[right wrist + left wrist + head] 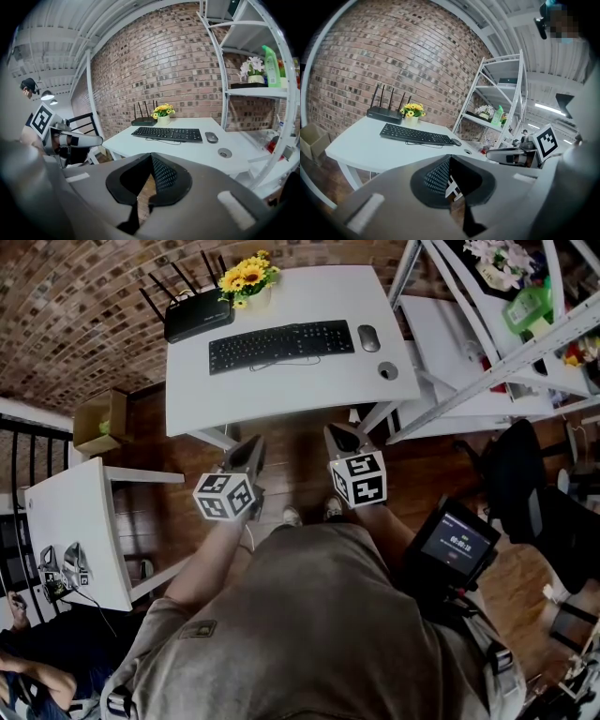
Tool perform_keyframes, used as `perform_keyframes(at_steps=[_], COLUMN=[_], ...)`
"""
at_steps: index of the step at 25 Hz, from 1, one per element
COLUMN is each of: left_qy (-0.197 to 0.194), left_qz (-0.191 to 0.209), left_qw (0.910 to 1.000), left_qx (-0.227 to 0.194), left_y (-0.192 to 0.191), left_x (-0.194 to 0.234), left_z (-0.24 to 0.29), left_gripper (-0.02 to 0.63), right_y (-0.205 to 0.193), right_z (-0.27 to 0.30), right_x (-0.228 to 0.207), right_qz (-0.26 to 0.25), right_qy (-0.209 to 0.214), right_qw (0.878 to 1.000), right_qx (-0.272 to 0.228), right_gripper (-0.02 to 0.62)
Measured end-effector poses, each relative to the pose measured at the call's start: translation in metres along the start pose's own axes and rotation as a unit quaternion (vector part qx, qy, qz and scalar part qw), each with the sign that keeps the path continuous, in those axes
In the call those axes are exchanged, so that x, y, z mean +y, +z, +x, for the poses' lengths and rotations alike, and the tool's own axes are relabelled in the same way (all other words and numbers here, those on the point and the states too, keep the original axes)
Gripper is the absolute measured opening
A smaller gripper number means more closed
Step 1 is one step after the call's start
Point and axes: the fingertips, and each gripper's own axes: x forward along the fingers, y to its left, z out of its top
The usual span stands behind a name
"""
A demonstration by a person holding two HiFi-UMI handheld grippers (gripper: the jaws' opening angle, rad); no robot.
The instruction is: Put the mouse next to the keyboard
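Note:
A grey mouse point(368, 337) lies on the white desk point(281, 381) just right of the black keyboard point(280, 344). The mouse point(211, 137) and keyboard point(167, 134) also show in the right gripper view, and the mouse point(455, 142) and keyboard point(416, 135) in the left gripper view. Both grippers hang in front of the desk, well short of its near edge, above the wooden floor. My left gripper point(251, 451) is shut and holds nothing. My right gripper point(339, 439) is shut and empty too.
A black router point(198, 314) and a pot of yellow flowers point(247, 279) stand at the desk's back left. A round cable hole point(388, 370) sits right of the mouse. A white metal shelf point(497, 343) stands to the right, a second white table point(75, 531) and cardboard box point(101, 421) to the left.

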Motion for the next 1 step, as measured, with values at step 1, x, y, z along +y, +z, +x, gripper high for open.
perform_keyframes(at_steps=[1], left_qy=[-0.001], left_qz=[0.001], left_qw=[1.0000], left_qx=[0.000], left_y=[0.0006], left_x=[-0.0003], left_z=[-0.0003], left_gripper=[0.002], right_y=[0.0002], right_z=[-0.0004], right_x=[0.0005], right_qz=[-0.001], right_qy=[0.000], right_qw=[1.000], right_qx=[0.000], right_gripper=[0.012])
